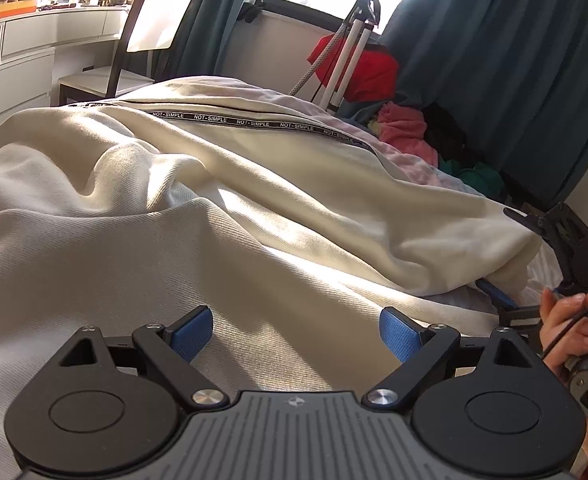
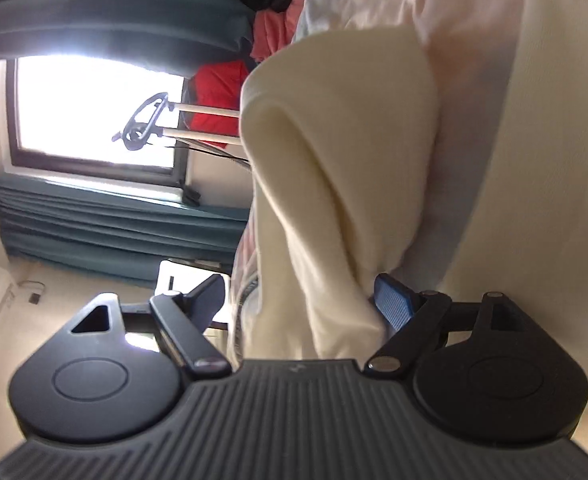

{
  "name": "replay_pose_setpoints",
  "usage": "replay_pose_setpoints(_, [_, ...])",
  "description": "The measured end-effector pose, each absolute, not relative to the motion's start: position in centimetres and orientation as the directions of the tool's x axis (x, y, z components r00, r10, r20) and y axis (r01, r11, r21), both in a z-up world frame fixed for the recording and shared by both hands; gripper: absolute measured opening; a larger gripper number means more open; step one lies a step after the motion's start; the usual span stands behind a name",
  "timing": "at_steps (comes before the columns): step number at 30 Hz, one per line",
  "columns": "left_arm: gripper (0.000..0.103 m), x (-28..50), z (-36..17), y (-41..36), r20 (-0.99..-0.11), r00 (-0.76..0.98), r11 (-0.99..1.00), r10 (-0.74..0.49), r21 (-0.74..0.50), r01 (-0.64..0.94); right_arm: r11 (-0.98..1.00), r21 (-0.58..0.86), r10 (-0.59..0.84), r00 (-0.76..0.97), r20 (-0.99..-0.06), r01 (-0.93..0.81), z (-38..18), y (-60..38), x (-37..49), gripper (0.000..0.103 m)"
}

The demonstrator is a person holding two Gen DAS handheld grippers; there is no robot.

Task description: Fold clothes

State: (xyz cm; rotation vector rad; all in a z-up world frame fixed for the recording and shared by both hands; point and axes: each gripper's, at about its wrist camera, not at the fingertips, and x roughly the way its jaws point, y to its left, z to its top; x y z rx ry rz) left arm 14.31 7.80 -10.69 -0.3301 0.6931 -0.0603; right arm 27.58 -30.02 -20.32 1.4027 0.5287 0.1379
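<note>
Bed (image 1: 445, 168): serves as the folding surface, carrying the cream garment (image 1: 254, 184) spread wide and rumpled, its "NOT-SIMPLE" tape trim (image 1: 254, 123) toward the far side. Heap of coloured clothes (image 1: 405, 132) near the curtain (image 1: 513, 60), set apart from the work. Right tool (image 2: 299, 300): rolled on its side, fingers apart, a bunched cream fold lying between them against the blue pad (image 2: 393, 304), apparently positioned for lifting an edge; held in a hand (image 1: 569, 328). Left tool (image 1: 295, 330): fingers spread wide, low over flat cloth, clamped on nothing.
</note>
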Motion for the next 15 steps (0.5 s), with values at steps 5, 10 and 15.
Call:
replay_pose_setpoints(5, [0.092, 14.8, -11.3, 7.7, -0.627, 0.765, 0.948, -0.149, -0.312, -0.07, 0.128, 0.961, 0.267, 0.925, -0.27, 0.244, -20.2, -30.4, 29.8, 0.085])
replay_pose_setpoints(10, [0.092, 15.0, -11.6, 7.3, -0.628, 0.763, 0.951, -0.151, -0.303, -0.062, 0.147, 0.94, 0.076, 0.944, -0.32, 0.307, -19.5, -32.0, 31.9, 0.084])
replay_pose_setpoints(15, [0.092, 15.1, -11.7, 7.6, -0.624, 0.764, 0.944, -0.164, -0.324, -0.063, 0.349, 0.862, -0.024, 0.923, -0.385, 0.368, -15.5, -33.0, 34.6, 0.033])
